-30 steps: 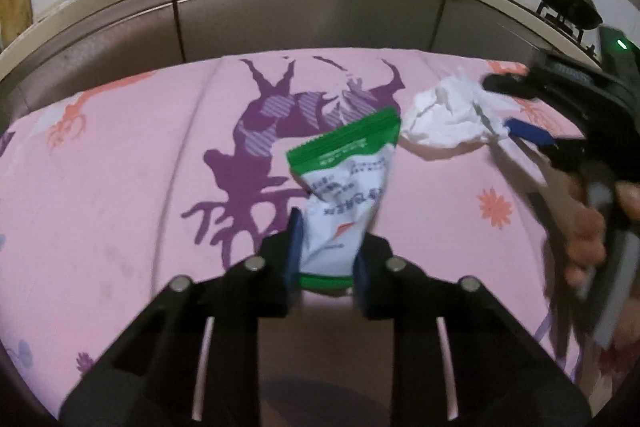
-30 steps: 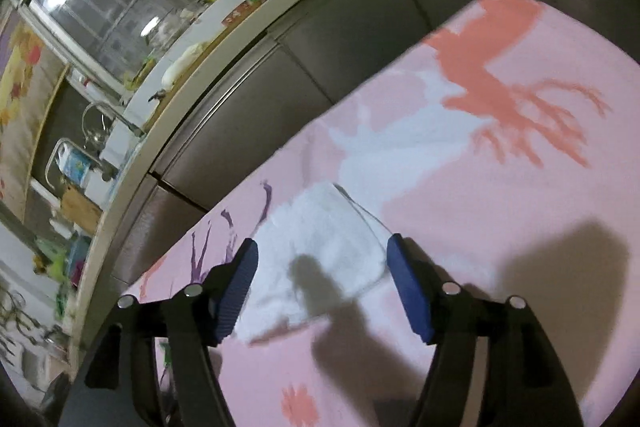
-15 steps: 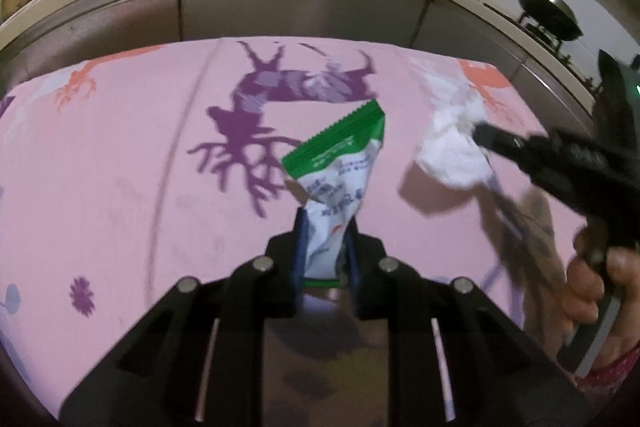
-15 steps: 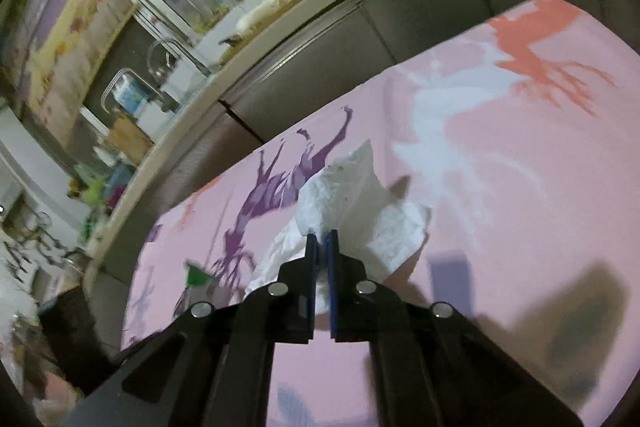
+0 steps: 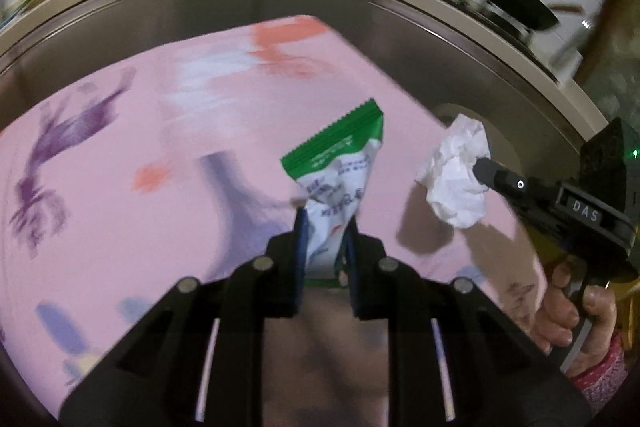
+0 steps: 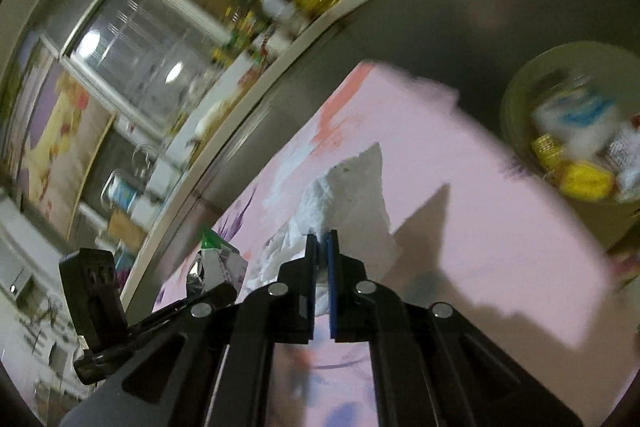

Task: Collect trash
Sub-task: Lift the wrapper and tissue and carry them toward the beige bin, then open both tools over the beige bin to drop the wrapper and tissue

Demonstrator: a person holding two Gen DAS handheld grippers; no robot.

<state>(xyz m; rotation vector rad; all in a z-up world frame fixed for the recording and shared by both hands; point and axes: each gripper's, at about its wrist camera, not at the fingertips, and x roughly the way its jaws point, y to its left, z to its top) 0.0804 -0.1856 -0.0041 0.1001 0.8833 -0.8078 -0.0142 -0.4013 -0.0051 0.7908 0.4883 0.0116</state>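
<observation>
Pink cloth: the tablecloth [image 5: 120, 187] shows no loose trash in either view, though both are blurred.
Left gripper [image 5: 325, 227]: jaws clamped on the lower end of a green-and-white snack wrapper [image 5: 340, 171], held clear above the cloth.
Right gripper [image 6: 321, 241]: jaws pressed nearly together on a crumpled white tissue [image 6: 344, 195], also lifted off the cloth.
Bin [image 6: 516, 95]: round, beyond the table's far corner, already holding wrappers.
Done: both pieces picked up.
Left: carrying them to the bin and letting go, by my judgement.
</observation>
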